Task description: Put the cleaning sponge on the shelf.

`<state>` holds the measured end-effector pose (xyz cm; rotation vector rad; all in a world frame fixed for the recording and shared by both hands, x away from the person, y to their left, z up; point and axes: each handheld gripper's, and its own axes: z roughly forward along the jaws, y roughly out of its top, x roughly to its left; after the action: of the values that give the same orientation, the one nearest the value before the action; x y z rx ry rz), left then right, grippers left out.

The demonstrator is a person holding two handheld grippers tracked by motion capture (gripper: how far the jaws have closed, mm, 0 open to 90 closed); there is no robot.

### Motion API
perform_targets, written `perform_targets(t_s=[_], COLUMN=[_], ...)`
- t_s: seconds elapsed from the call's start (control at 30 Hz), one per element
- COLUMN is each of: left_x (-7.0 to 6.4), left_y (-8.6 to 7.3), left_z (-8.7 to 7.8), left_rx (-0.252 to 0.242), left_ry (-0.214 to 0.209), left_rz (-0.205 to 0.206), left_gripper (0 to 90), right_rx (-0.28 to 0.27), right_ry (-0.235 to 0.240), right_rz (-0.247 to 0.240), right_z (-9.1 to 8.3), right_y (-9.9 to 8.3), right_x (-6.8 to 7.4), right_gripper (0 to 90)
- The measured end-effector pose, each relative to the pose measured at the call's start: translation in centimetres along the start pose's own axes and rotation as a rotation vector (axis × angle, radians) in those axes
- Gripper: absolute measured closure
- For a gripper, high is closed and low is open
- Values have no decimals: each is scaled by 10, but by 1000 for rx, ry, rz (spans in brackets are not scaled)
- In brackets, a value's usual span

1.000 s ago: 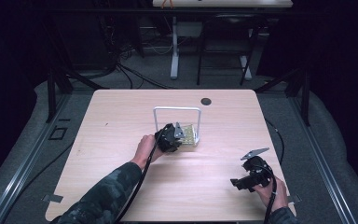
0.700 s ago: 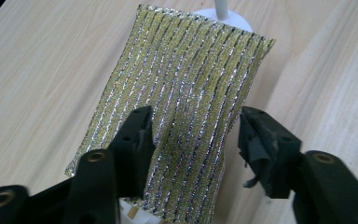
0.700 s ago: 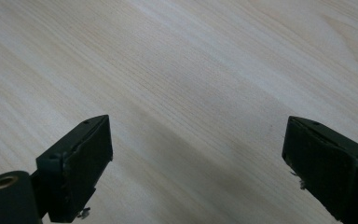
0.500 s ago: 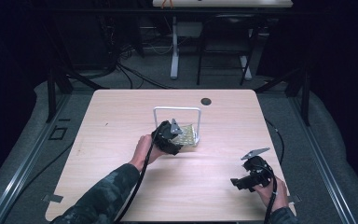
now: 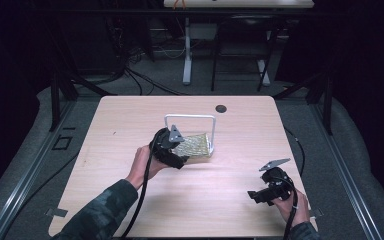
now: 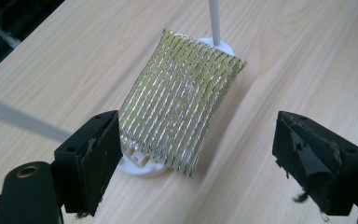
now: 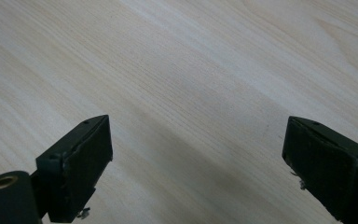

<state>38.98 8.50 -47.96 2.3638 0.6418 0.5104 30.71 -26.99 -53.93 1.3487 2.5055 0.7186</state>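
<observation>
- Cloth [image 6: 179, 100]: a gold-and-silver ribbed piece hanging on a white rack [image 5: 190, 119] near the middle of the tabletop [image 5: 130, 115]. In my left tool view it droops between the rack's two round white feet, its lower edge curling over the nearer foot [image 6: 142, 168].
- My left tool [image 5: 172, 150] sits right at the cloth with its jaws spread wide and nothing between them; the left pad [image 6: 98, 158] is just beside the cloth's lower left corner, the right pad [image 6: 314, 161] well apart from it.
- To take it well, I judge I should slide the tool sideways so the cloth's lower edge lies midway between the pads, then close on fabric alone.
- I would keep the left pad off the nearer foot: pinching the foot along with the cloth would likely drag the rack.
- The weave looks stiff and slippery, so I would bite well in from the edge, not on the corner.
- The rack's upright rod [image 6: 214, 21] stands behind the cloth; pulling toward me and a little upward should free the cloth without tipping it.
- My right tool [image 5: 265, 192] hovers near the tabletop's front right corner, jaws wide apart and holding nothing, bare wood below. I could bring it over to steady the rack if it shifts.
</observation>
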Motion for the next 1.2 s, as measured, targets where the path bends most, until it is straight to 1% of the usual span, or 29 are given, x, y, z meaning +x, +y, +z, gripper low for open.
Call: perform_targets(t_s=[0.03,0.07,0.1,0.13,0.17,0.2,0.23,0.27,0.3,0.37,0.43,0.47,0.53,0.57,0.6,0.63,0.67,0.7,0.73,0.77,0.8,0.83,0.87,0.9,0.93,0.97,1.07,1.1,1.2], left_x=[0,1,1,1,1,2,2,2,2,2,2,2,1,1,1,0,0,0,-1,-1,-1,-1,-1,-1,-1,-1,-1,-1,0], left_y=[0,-5,-7,-10,-10,-15,-15,-20,-20,-27,-30,-36,-42,-42,-45,-53,-57,-57,-66,-66,-76,-76,-86,-86,-95,-95,-110,-110,-120], left_z=[0,-7,-10,-14,-14,-21,-21,-27,-27,-36,-38,-44,-50,-50,-52,-55,-56,-56,-59,-59,-61,-61,-62,-62,-64,-64,-68,-68,-71], left_rx=[0,1,0,1,1,-3,-3,2,2,3,4,1,1,1,4,11,18,18,25,25,35,35,47,47,64,64,85,85,88], left_ry=[0,3,9,8,8,17,17,22,22,31,33,41,42,42,47,49,54,54,56,56,57,57,59,59,54,54,55,55,66], left_rz=[0,-12,-22,-27,-27,-39,-39,-47,-47,-64,-70,-77,-89,-89,-93,-109,-116,-116,-130,-130,-151,-151,-172,-172,-192,-192,-214,-214,-234], left_gripper=[148,145,145,140,130,128,126,118,108,91,76,74,61,55,48,40,35,31,31,27,24,20,14,11,6,2,2,2,2], right_rx=[0,2,2,3,0,0,0,-1,-1,3,3,0,3,3,3,3,0,1,1,1,-1,-1,-4,-4,5,5,7,7,16], right_ry=[0,-2,-1,-1,-5,-2,-2,-3,-3,-6,-8,-11,-13,-13,-15,-16,-17,-18,-19,-19,-21,-21,-21,-21,-18,-18,-21,-21,-20], right_rz=[0,-1,-4,-6,-8,-5,-5,-7,-7,-9,-9,-5,-6,-6,-8,-7,-7,-11,-13,-13,-12,-12,-12,-12,-10,-10,-13,-13,-17], right_z=[0,0,0,0,1,1,1,1,1,0,-1,-1,-2,-2,-2,-2,-2,-2,-2,-2,-2,-2,-2,-2,-2,-2,-1,-1,1], right_y=[0,0,0,0,0,0,0,0,0,0,0,0,-1,-1,-1,-1,-1,-1,-1,-1,-1,-1,-2,-2,-2,-2,-2,-2,-1], right_x=[0,0,1,1,1,1,1,1,1,1,1,2,2,2,2,2,2,2,2,2,2,2,2,2,3,3,3,3,2], right_gripper=[77,77,77,77,77,77,77,77,77,77,77,76,76,76,76,76,76,76,76,76,76,76,76,76,76,76,77,77,77])
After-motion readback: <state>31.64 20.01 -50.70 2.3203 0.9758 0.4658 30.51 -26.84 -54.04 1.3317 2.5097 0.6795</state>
